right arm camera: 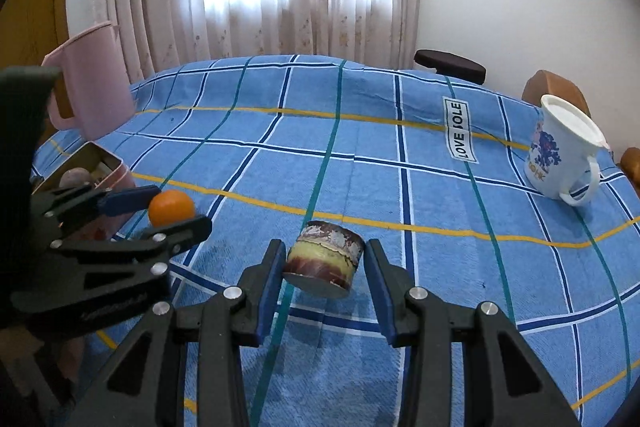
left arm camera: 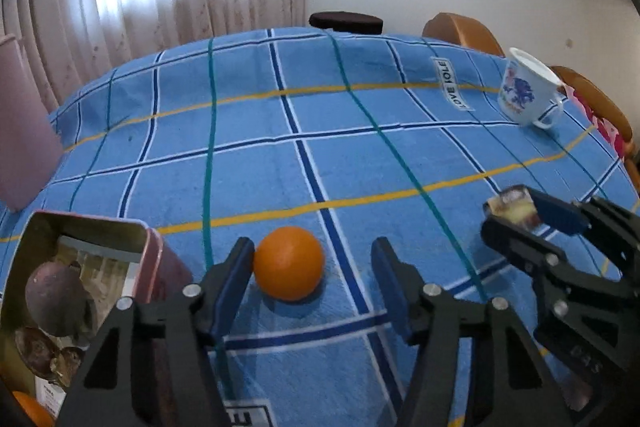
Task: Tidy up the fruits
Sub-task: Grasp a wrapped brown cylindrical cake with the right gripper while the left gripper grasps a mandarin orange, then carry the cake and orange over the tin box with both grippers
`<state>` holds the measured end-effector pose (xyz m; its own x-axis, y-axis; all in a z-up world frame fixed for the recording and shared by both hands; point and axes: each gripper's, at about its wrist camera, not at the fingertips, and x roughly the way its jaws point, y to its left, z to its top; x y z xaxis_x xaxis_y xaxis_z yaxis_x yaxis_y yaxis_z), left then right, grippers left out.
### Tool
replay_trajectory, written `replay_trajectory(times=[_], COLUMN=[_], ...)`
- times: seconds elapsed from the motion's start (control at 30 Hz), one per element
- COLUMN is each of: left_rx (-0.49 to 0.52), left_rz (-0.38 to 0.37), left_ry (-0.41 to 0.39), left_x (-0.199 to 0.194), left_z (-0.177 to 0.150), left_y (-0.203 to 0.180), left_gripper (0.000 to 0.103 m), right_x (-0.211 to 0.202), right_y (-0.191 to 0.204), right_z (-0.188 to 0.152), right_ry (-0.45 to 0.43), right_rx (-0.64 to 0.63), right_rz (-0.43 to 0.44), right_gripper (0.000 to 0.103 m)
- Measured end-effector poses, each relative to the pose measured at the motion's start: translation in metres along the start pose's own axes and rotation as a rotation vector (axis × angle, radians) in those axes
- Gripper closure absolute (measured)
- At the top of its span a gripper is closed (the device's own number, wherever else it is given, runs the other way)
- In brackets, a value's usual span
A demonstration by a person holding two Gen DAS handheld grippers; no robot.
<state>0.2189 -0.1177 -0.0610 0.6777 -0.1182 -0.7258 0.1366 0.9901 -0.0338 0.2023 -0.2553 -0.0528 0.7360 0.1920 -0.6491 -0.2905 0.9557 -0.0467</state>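
Note:
An orange (left arm camera: pixel 288 263) lies on the blue checked tablecloth (left arm camera: pixel 360 167) between the fingers of my open left gripper (left arm camera: pixel 314 267); the left finger touches it and the right finger stands apart. The orange also shows in the right wrist view (right arm camera: pixel 171 207). My right gripper (right arm camera: pixel 326 267) is closed around a small worn round tin (right arm camera: pixel 324 259), which is tilted and lifted off the cloth. A rectangular metal tin (left arm camera: pixel 86 227) at the left holds dark fruits (left arm camera: pixel 54 297) and another orange (left arm camera: pixel 28 411).
A white mug with a blue print (right arm camera: pixel 564 151) leans at the far right. A pink jug (right arm camera: pixel 90 79) stands at the far left. Wooden chair backs (left arm camera: pixel 464 31) and a dark stool (left arm camera: pixel 346 22) stand beyond the table's far edge.

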Motion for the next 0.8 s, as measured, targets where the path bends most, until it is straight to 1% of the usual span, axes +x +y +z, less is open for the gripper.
replay_trajectory(times=[0.03,0.1,0.13,0.23,0.27,0.43,0.57,0.8], left_rx=[0.001,-0.004,-0.006,-0.033,-0.038,-0.031,-0.018,0.0], left_rz=[0.002,0.006,0.002,-0.016,-0.021,-0.037,-0.06,-0.065], left_ry=[-0.001,0.0,0.002,0.035,0.058,0.065,0.018,-0.071], left_x=[0.0,0.001,0.001,0.007,0.011,0.013,0.003,-0.014], left_z=[0.0,0.0,0.0,0.001,0.001,0.0,-0.001,-0.001], left_y=[0.001,0.004,0.005,0.012,0.013,0.012,0.009,0.006], left_gripper=[0.049,0.061,0.062,0.064,0.062,0.065,0.066,0.066], right_x=[0.0,0.0,0.0,0.0,0.0,-0.001,-0.005,-0.014], right_y=[0.0,-0.001,-0.002,-0.002,-0.002,-0.001,-0.002,-0.003], right_z=[0.0,0.0,0.0,0.0,0.0,0.0,-0.001,-0.002], right_ry=[-0.001,-0.001,-0.001,-0.001,-0.001,-0.011,-0.031,-0.067], right_rx=[0.0,0.003,0.006,0.004,0.003,0.001,0.007,0.008], right_rz=[0.001,0.005,0.006,0.009,0.007,0.004,0.013,0.027], right_gripper=[0.06,0.06,0.06,0.06,0.06,0.06,0.06,0.06])
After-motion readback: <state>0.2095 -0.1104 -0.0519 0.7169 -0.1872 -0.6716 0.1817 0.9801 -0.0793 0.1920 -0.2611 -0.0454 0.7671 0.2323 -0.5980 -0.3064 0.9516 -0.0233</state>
